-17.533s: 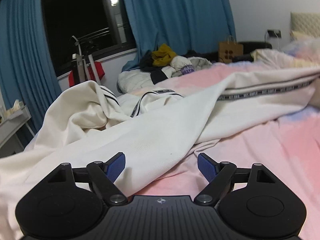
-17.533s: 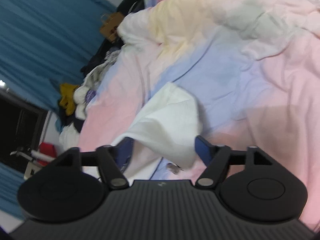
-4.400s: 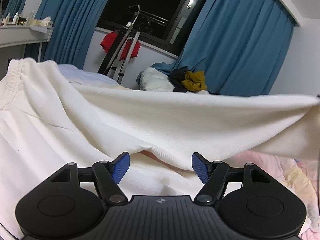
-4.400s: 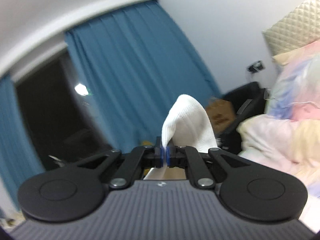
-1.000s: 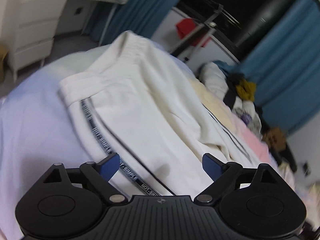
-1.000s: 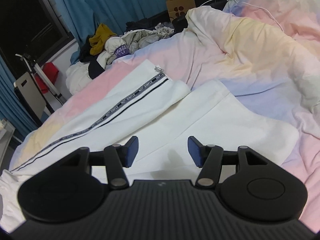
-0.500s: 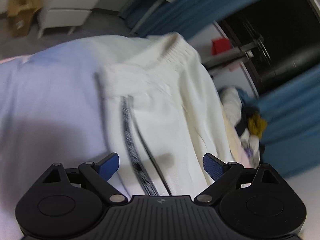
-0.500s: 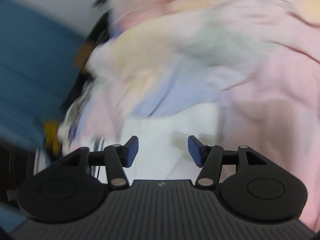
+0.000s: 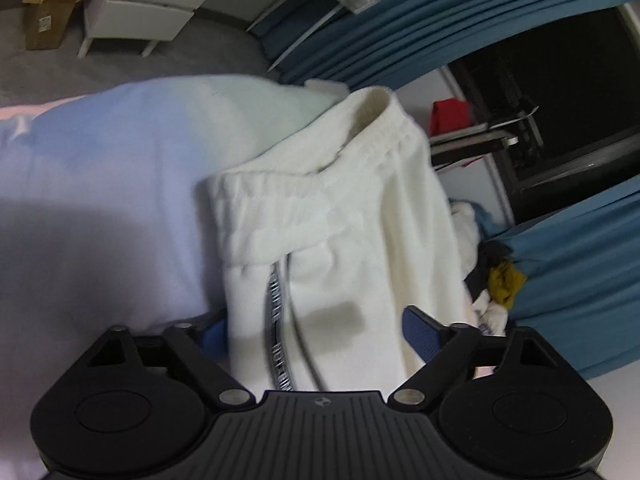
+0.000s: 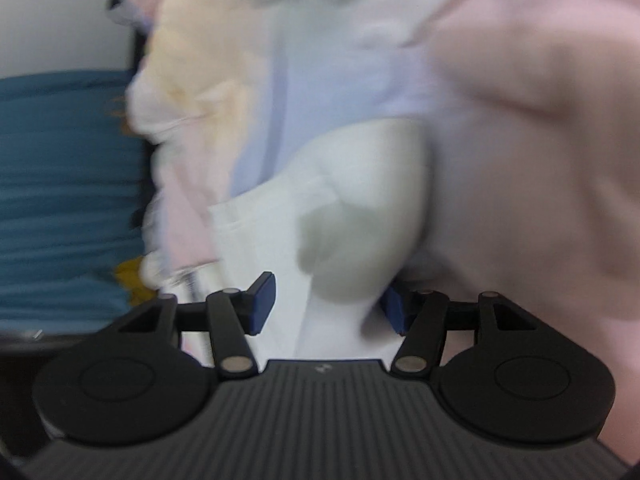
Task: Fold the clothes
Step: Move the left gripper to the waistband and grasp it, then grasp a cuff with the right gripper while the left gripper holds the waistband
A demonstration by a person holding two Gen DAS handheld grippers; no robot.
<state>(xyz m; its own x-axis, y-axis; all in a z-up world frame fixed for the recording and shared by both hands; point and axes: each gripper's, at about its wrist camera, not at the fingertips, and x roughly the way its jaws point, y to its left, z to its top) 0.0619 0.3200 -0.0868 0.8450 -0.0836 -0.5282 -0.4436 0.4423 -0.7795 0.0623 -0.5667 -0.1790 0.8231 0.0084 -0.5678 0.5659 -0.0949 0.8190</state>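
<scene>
Trousers: a pair of white trousers (image 9: 336, 216) with a gathered waistband lies on the bed, the waistband end towards the foot of the bed, a dark printed stripe (image 9: 276, 320) running down the side seam.
Left claw: the left claw (image 9: 316, 330) sits low over the waist end of the trousers, its jaws closing; the cloth lies between the blue pads (image 9: 420, 330), and the pad on the left of the view is partly hidden behind the edge of the fabric. The pads do not press on it.
Right claw: the right claw (image 10: 328, 308) is over another white part of the trousers (image 10: 360, 216), seen through heavy blur; its jaws are opening, about half apart, with a rounded fold of cloth rising between the pads (image 10: 262, 304). I cannot tell whether either pad touches the cloth.
Bed: a pastel cover (image 9: 100, 168), blue near the left claw, pink and yellow by the right claw (image 10: 520, 140).
Room: blue curtains (image 9: 400, 28) frame a dark window (image 9: 560, 80); a heap of other clothes (image 9: 496, 276) lies at the far edge of the bed; a white drawer unit (image 9: 152, 4) and a paper bag (image 9: 52, 0) stand on the floor.
</scene>
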